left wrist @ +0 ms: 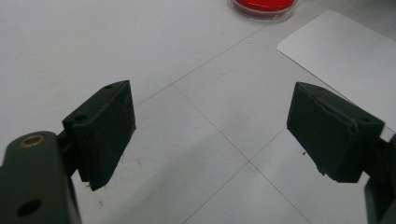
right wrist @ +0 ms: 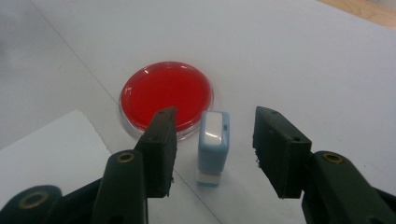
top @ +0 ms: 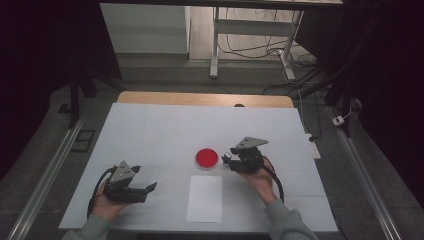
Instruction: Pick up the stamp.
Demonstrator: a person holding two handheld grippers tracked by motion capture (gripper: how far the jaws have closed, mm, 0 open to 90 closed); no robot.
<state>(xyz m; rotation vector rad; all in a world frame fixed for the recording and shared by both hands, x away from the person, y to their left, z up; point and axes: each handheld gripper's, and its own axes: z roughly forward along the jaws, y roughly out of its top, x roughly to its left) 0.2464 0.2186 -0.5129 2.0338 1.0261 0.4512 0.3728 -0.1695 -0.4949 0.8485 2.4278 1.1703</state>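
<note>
Round red ink pad (right wrist: 166, 97) in a shallow clear-rimmed dish, lid off, its glossy red surface exposed; it lies near the centre of the white table covering (top: 150, 135). At about 4 o'clock of the dish, just beside its rim, stands a small self-inking stamp (right wrist: 213, 147): an upright rectangular block of pale blue plastic with a white glossy top and a paler base. In the right gripper view the stamp stands between the two black jaws of the right gripper (right wrist: 212, 154), with a gap on each side; the jaws are half-closed and neither pad touches it. The pads are blocky, matt and ridged on their inner faces.

A flat rectangular sheet of white paper (top: 205, 198) lies at 6 o'clock of the ink pad, a little apart from it.

The left gripper (left wrist: 210, 135) rests in the hand at about 8 o'clock of the dish, well apart from it; its jaws stand wide with only the table covering, marked by thin grid lines, between them.
</note>
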